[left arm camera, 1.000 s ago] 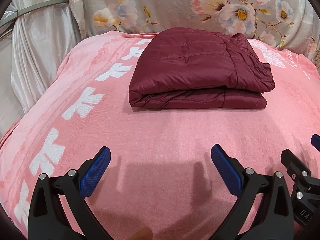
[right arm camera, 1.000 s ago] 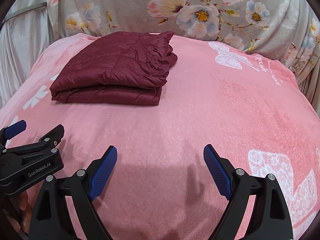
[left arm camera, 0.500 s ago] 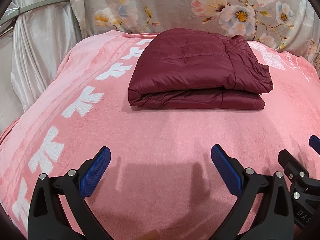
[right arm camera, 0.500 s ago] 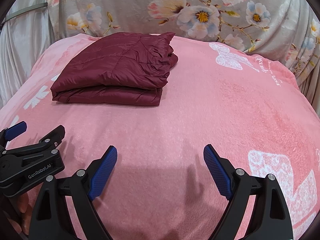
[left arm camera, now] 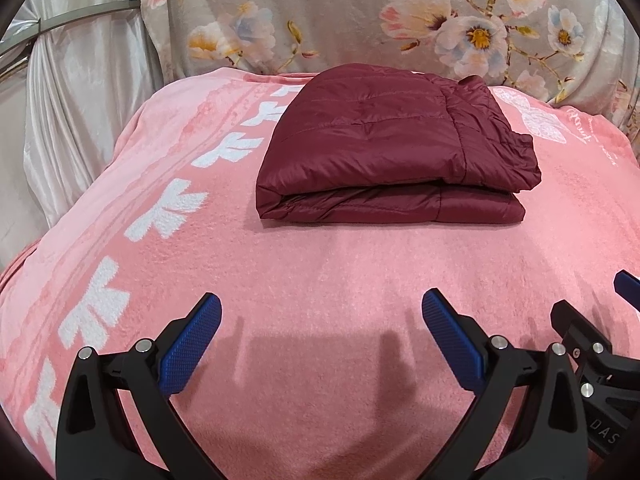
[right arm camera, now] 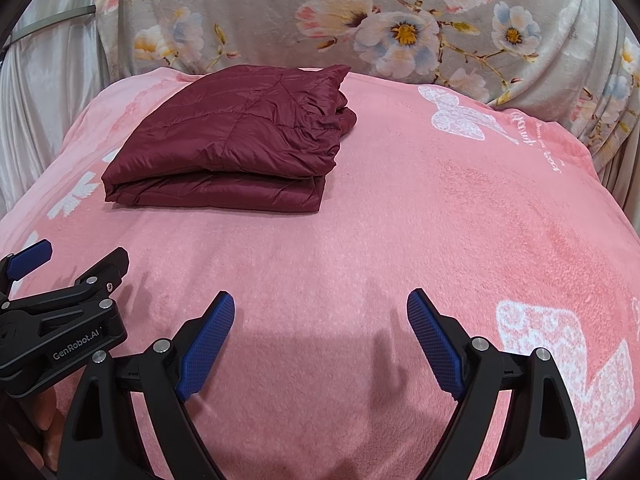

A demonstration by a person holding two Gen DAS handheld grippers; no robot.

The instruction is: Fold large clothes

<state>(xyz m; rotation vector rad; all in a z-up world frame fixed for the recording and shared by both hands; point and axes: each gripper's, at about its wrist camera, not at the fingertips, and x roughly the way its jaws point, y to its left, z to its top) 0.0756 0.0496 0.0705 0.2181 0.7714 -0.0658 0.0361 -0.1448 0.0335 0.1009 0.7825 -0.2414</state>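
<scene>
A dark red quilted jacket (left arm camera: 392, 148) lies folded into a neat rectangle on the pink blanket (left arm camera: 320, 280), toward its far side. In the right wrist view the folded jacket (right arm camera: 232, 148) sits at the upper left. My left gripper (left arm camera: 322, 312) hovers open over bare blanket, well short of the jacket, nothing between its blue pads. My right gripper (right arm camera: 320, 312) is open and empty too, beside the left one. The left gripper's body (right arm camera: 60, 312) shows at the left edge of the right wrist view, and part of the right gripper (left arm camera: 592, 352) at the right edge of the left wrist view.
A grey floral cloth (left arm camera: 360, 20) rises behind the bed. Shiny silver curtain fabric (left arm camera: 72, 100) hangs at the left, past the blanket's edge. White bow patterns (left arm camera: 168, 212) run along the blanket's left side; a white butterfly print (right arm camera: 456, 116) lies at the far right.
</scene>
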